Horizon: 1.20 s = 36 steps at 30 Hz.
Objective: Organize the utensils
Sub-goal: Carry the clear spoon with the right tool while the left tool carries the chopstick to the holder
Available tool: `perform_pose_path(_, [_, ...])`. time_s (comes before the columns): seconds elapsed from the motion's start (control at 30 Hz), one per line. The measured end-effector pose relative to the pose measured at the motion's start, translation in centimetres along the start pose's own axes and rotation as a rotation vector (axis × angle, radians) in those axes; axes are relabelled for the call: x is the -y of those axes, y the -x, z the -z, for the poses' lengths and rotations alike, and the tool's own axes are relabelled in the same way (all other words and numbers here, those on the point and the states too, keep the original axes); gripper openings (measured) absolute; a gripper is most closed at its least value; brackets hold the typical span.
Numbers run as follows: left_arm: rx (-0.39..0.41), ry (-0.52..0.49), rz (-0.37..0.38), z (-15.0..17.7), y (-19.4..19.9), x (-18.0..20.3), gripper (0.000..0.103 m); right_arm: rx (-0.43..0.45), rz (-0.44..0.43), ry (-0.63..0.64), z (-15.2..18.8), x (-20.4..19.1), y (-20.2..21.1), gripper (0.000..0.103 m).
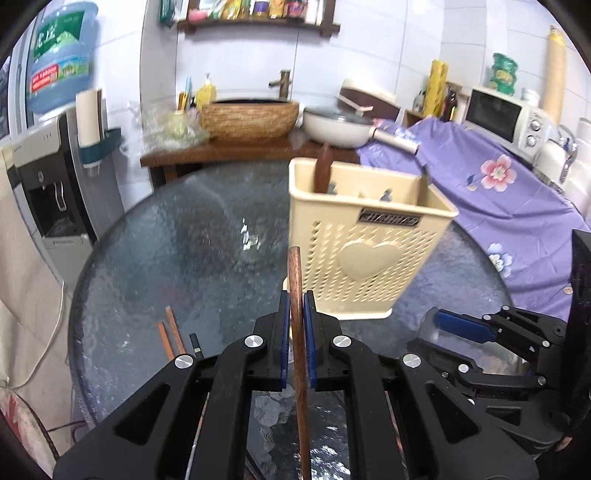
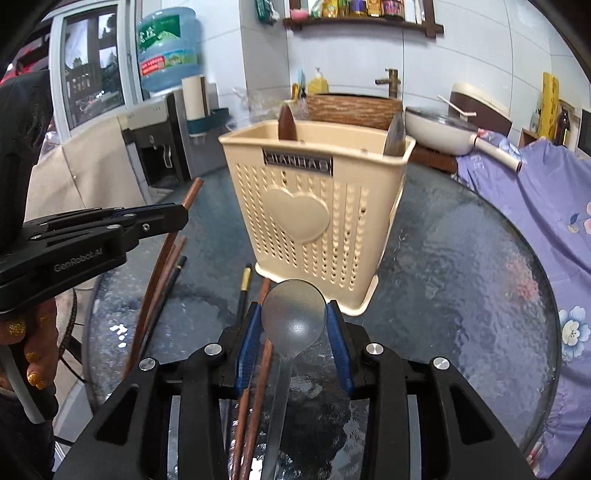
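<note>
My left gripper [image 1: 296, 306] clamps a wooden chopstick [image 1: 296, 295], its tip rising beyond the jaws. My right gripper [image 2: 294, 317] grips a metal spoon [image 2: 293, 314] by its bowl; the cream utensil holder [image 2: 314, 206] stands just ahead of both.

Two wrist views, low over the round glass table [image 1: 155, 251], both facing the kitchen wall

The left view looks along the left tool [image 1: 295, 314] with the cream basket [image 1: 365, 254] ahead to its right; the right view sits closer, facing the basket head-on. Both share basket, table, sink [image 2: 354, 109] and shelf [image 1: 258, 24], and each catches the other tool at its edge
</note>
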<state>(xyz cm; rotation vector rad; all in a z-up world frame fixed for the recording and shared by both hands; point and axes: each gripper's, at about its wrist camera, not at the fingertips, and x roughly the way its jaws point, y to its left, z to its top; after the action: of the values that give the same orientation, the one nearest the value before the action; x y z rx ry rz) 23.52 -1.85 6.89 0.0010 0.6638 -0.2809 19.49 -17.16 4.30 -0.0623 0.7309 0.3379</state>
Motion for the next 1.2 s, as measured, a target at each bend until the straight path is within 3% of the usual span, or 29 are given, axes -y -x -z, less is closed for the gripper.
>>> perform_pose_path(0.4, [0.114,-0.047,0.026,-0.8,6.1,1.0,0.008,0.079,-0.025,0.039,-1.1,-0.6,4.1,0.035])
perform_pose_path(0.8, [0.153,-0.056,0.030,-2.0,7.7,1.0,0.008,0.157,-0.054,0.052,-2.5,-0.9,6.3,0.035])
perform_pose_path(1.2, [0.213,-0.059,0.080,-6.8,9.5,0.9,0.007,0.229,-0.042,0.069,-6.1,-0.4,6.7,0.035])
